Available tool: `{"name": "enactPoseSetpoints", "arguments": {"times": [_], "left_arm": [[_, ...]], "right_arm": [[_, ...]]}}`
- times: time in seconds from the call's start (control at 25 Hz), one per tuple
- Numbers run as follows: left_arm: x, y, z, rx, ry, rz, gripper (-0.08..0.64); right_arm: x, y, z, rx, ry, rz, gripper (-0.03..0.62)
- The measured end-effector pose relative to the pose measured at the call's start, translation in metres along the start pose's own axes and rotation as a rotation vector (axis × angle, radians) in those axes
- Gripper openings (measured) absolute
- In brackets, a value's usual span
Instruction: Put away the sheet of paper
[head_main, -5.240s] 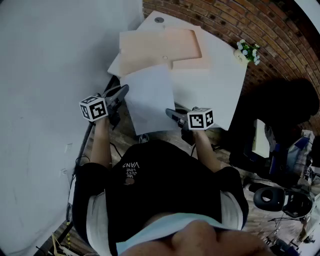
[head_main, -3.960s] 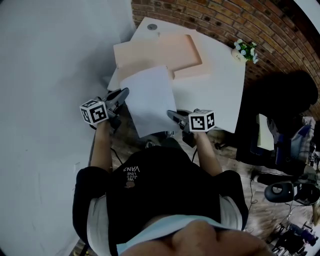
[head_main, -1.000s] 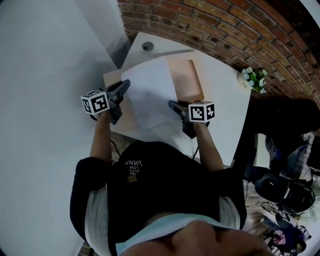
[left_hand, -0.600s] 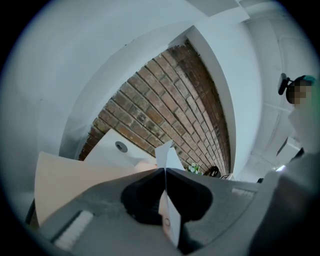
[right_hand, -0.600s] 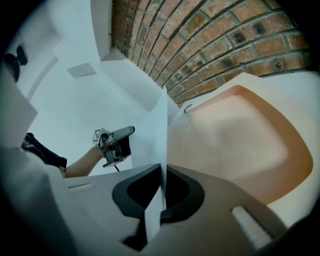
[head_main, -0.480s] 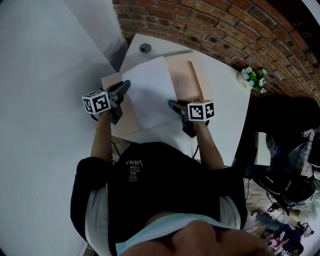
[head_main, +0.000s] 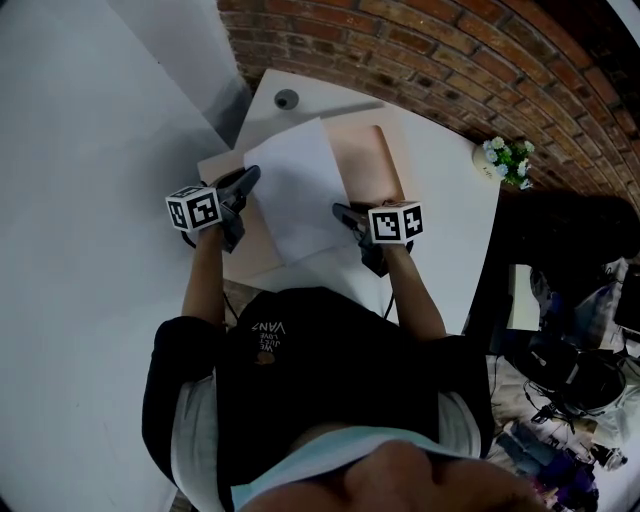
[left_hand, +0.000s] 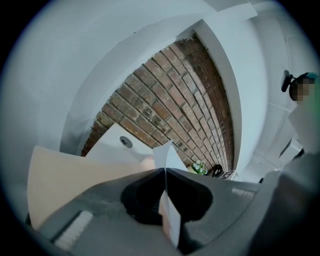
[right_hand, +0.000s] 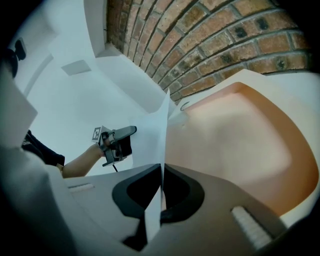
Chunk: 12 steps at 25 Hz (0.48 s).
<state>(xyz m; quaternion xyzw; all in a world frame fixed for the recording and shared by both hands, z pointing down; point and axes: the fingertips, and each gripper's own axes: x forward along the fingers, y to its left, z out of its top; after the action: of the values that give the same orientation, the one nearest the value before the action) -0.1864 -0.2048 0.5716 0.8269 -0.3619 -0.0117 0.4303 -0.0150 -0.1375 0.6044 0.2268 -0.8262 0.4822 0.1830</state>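
1. The white rectangular sheet of paper (head_main: 295, 190) hangs between the two tools over the near left part of the white surface (head_main: 450, 200). Bare top lies open toward 3 o'clock of it in the head view.
2. The left tool (head_main: 254, 173) is clamped on the sheet's left edge at 9 o'clock. In the left gripper view its jaws are pressed together on the paper (left_hand: 167, 157), which stands edge-on between them.
3. The right tool (head_main: 339, 210) is clamped on the right edge at about 4 o'clock. The right gripper view shows its jaws closed on the thin sheet (right_hand: 150, 140).
4. Under and beside the sheet lies a pale peach flat folder (head_main: 365, 160). Its uncovered part shows at 2 o'clock of the paper.
5. A red-brown brick wall (head_main: 400, 40) borders the surface from 12 to 2 o'clock, and a plain white wall (head_main: 80, 150) closes in at 9 o'clock.
6. A small round grey grommet (head_main: 287, 98) sits at the far corner at 12 o'clock. A small pot of white flowers (head_main: 505, 158) stands at the 2 o'clock edge, well apart from the sheet.
7. The sheet's long axis runs from about 5 to 11 o'clock.
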Motion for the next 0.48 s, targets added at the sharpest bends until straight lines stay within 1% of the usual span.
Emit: {"name": "enactPoseSetpoints", "arguments": {"times": [0.12, 0.24, 0.48], "left_arm": [[0.005, 0.005, -0.003, -0.003, 0.011, 0.012, 0.0], [0.008, 0.009, -0.005, -0.007, 0.022, 0.022, 0.0], [0.014, 0.01, -0.006, -0.009, 0.029, 0.011, 0.0]], "right_arm": [[0.001, -0.003, 0.001, 0.007, 0.002, -0.004, 0.0], [0.0, -0.005, 0.005, 0.001, -0.001, -0.027, 0.0], [-0.001, -0.008, 0.009, -0.013, -0.007, -0.058, 0.006]]}}
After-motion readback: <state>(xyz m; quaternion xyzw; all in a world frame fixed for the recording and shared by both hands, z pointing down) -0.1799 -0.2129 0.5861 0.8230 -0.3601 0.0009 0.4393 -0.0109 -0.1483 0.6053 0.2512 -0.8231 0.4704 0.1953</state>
